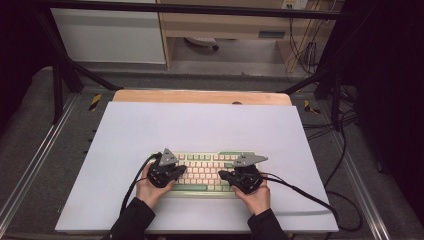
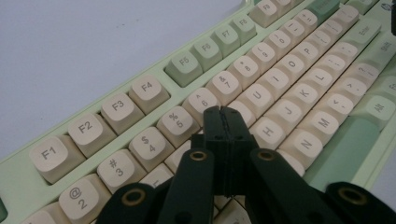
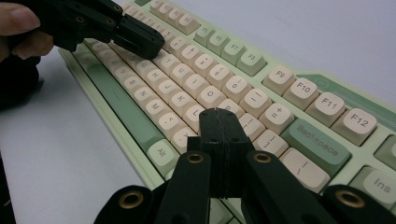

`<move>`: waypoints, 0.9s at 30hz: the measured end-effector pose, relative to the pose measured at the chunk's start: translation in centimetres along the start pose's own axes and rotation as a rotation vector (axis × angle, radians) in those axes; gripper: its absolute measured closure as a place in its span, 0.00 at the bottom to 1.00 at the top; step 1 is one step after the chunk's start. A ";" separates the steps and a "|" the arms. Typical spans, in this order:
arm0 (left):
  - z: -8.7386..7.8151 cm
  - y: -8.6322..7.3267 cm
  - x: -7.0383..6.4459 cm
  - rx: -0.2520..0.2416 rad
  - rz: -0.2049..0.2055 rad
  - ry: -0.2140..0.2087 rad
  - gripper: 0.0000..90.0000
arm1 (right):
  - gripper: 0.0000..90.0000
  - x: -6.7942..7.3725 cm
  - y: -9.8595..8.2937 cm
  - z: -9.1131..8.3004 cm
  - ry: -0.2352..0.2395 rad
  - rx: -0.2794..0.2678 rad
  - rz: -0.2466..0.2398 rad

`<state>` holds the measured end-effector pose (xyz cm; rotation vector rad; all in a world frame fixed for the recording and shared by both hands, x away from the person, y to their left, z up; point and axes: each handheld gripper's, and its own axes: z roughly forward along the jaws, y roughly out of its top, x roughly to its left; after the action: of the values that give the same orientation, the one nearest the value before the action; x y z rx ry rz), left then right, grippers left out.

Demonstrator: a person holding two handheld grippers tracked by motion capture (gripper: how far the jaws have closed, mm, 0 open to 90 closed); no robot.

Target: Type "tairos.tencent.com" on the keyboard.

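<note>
White mat (image 1: 150, 130) on the table; green-and-cream keyboard (image 1: 205, 172) sits low centre of the high view. Left gripper (image 2: 224, 116) and right gripper (image 3: 219, 116) hover over the keys, jaws closed together, holding nothing. Keyboard looks rigid, fairly light, with loose-fitting keycaps (image 2: 147, 91); best gripped by its frame edges.

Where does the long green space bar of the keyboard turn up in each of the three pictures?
High view: the space bar lies in the keyboard's near row, between the two hands.
Left gripper view: it is at lower right, beside the shut left gripper.
Right gripper view: it runs along the keyboard's left edge.
Shared landmark: the row of F keys on the far side.
</note>
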<state>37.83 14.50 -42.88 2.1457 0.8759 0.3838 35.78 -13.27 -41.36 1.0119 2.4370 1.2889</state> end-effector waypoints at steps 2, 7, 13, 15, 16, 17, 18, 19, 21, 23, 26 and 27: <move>-0.2 0.1 0.0 -0.012 -0.004 -0.004 1.00 | 1.00 0.0 0.0 0.0 -0.001 0.000 0.000; -0.8 0.1 0.1 -0.024 -0.002 -0.006 1.00 | 1.00 0.0 0.0 0.0 -0.001 0.002 0.000; -1.3 0.2 0.1 -0.032 -0.002 -0.011 1.00 | 1.00 -0.1 0.1 -0.1 -0.002 -0.003 -0.004; -1.5 0.2 0.2 -0.035 -0.003 -0.013 1.00 | 1.00 -0.1 0.1 -0.2 -0.002 -0.003 -0.002; -1.7 0.1 0.2 -0.036 -0.003 -0.014 1.00 | 1.00 0.0 0.1 -0.2 -0.003 -0.004 0.000; -1.8 0.1 0.2 -0.038 -0.004 -0.013 1.00 | 1.00 0.0 0.1 -0.2 -0.003 -0.004 0.001; -2.0 0.0 0.2 -0.040 -0.004 -0.014 1.00 | 1.00 0.0 0.1 -0.2 -0.002 -0.004 0.000; -2.1 0.0 0.3 -0.042 -0.006 -0.013 1.00 | 1.00 -0.1 0.1 -0.2 -0.003 -0.004 0.000; -2.4 -0.1 0.4 -0.045 -0.006 -0.014 1.00 | 1.00 -0.1 0.1 -0.2 -0.003 -0.006 0.000; -2.7 -0.3 0.5 -0.047 -0.008 -0.012 1.00 | 1.00 -0.1 0.2 -0.2 -0.002 -0.005 0.000; -3.0 -0.5 0.6 -0.050 -0.011 -0.013 1.00 | 1.00 0.0 0.1 -0.2 -0.003 -0.005 0.002; -3.1 -0.6 0.6 -0.051 -0.012 -0.011 1.00 | 1.00 0.0 0.2 -0.2 -0.003 -0.005 0.002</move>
<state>36.38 16.93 -41.26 2.0930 0.8632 0.3837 35.80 -13.37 -41.13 1.0145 2.4297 1.2925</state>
